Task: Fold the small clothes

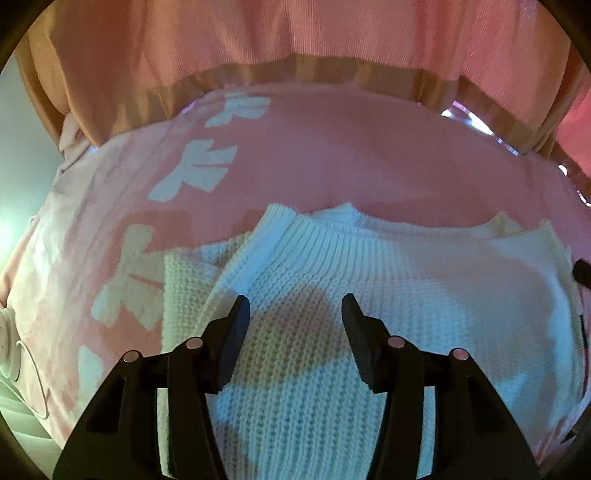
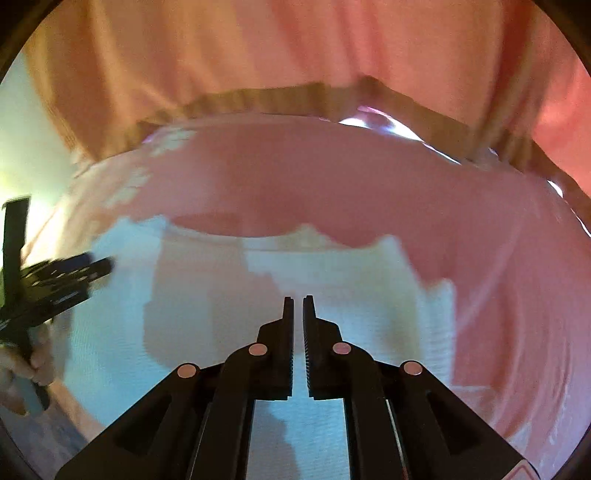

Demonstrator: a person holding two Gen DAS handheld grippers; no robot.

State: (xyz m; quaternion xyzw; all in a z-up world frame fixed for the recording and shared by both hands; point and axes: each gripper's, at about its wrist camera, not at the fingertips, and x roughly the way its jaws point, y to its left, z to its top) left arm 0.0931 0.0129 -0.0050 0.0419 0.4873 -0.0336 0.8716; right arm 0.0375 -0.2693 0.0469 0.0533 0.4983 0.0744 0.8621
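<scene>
Black and angular, our left tool (image 1: 295,306) hangs with its fingers spread wide over the white sweater (image 1: 369,295), gripping nothing. That sweater is chunky waffle knit with a ribbed band at its far edge, lying flat on a pink blanket (image 1: 314,155) patterned with pale bow shapes. Our right tool (image 2: 298,306) has its ribbed pads nearly together, only a thin gap between them, empty above the same sweater (image 2: 221,295), which is blurred in that view. Beyond the blanket rises the person's pink ribbed top (image 1: 258,33) with a tan hem.
</scene>
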